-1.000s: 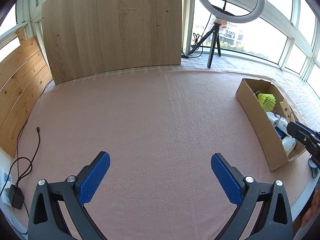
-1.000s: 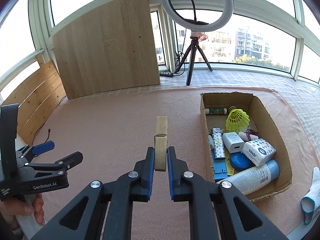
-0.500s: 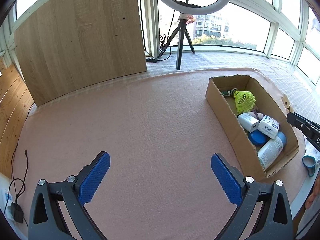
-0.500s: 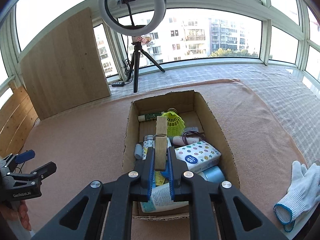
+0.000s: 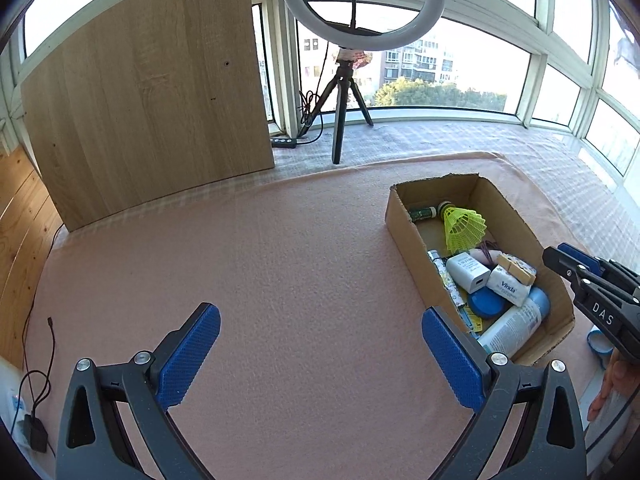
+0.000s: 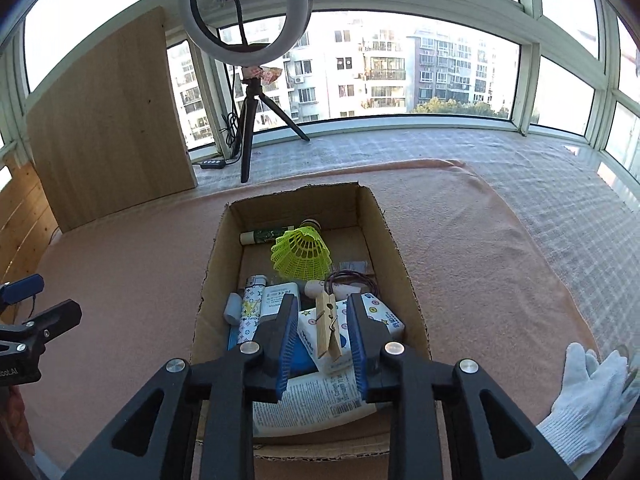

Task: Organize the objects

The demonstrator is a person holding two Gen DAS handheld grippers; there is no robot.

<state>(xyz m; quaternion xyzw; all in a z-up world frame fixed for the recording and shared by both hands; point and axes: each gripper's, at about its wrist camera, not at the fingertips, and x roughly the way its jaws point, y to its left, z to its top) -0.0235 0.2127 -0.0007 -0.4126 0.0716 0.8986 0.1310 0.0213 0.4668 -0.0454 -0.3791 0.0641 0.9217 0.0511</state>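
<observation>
A cardboard box (image 6: pixel 400 276) sits on the pink cloth and holds several items: a yellow shuttlecock (image 6: pixel 302 254), a tissue pack (image 6: pixel 384 316), a white bottle (image 6: pixel 308 400). My right gripper (image 6: pixel 322 308) is open above the box. A wooden clothespin (image 6: pixel 328 330) lies loose on the tissue pack between its fingers. In the left wrist view the box (image 5: pixel 404 220) is at the right, with the clothespin (image 5: pixel 516 272) on the tissue pack. My left gripper (image 5: pixel 320 332) is open and empty over the cloth, left of the box.
A ring light on a tripod (image 6: pixel 248 120) stands behind the box. A wooden board (image 5: pixel 148 92) leans at the back left. A white glove (image 6: pixel 588 392) lies at the right of the box. A cable and charger (image 5: pixel 34 400) lie at the far left.
My right gripper opened and let the clothespin go; it now lies on the tissue pack in the box. The left gripper's view swung further toward the box.
</observation>
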